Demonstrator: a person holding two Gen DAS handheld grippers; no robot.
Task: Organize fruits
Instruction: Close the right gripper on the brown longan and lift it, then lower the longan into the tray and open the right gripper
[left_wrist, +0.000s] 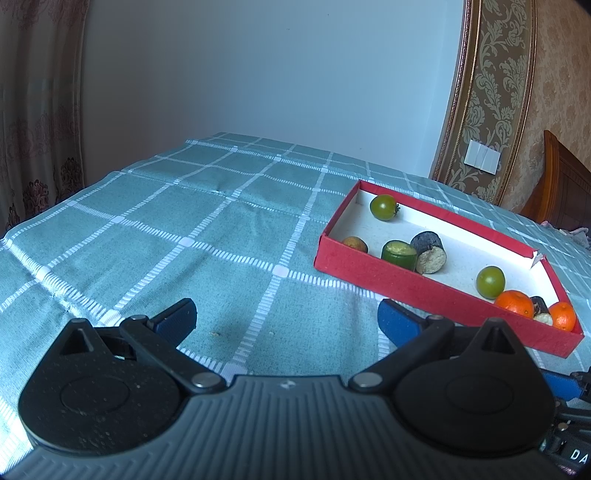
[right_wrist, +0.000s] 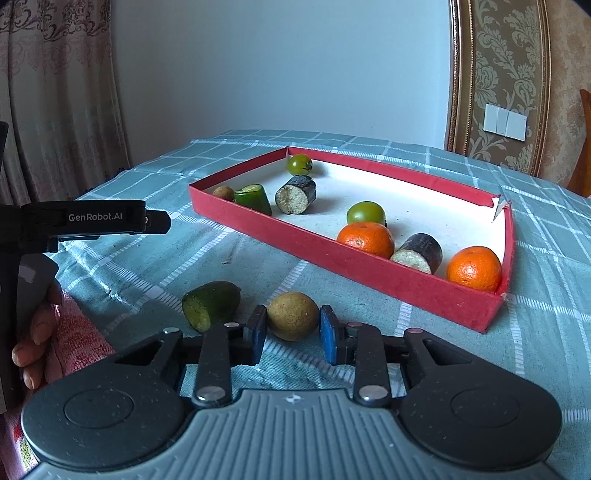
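brown fruit (right_wrist: 292, 315) pinched by right gripper (right_wrist: 293, 334) | green piece (right_wrist: 210, 304) beside | red tray (right_wrist: 369, 266) behind | left gripper (left_wrist: 286, 319) wide

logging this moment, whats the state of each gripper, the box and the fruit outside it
right gripper: shut on the brown fruit
left gripper: open, nothing between its fingers
red box: open-topped, holding fruit pieces
green cut piece: lying on the tablecloth, outside the box

A round yellow-brown fruit (right_wrist: 292, 315) is clamped between blue pads, beside a cut green piece (right_wrist: 209, 304) lying on the checked cloth. In the red tray (right_wrist: 369, 264) are held two oranges (right_wrist: 365, 238), green tomatoes (right_wrist: 365, 213) and dark cut cylinders (right_wrist: 296, 194).
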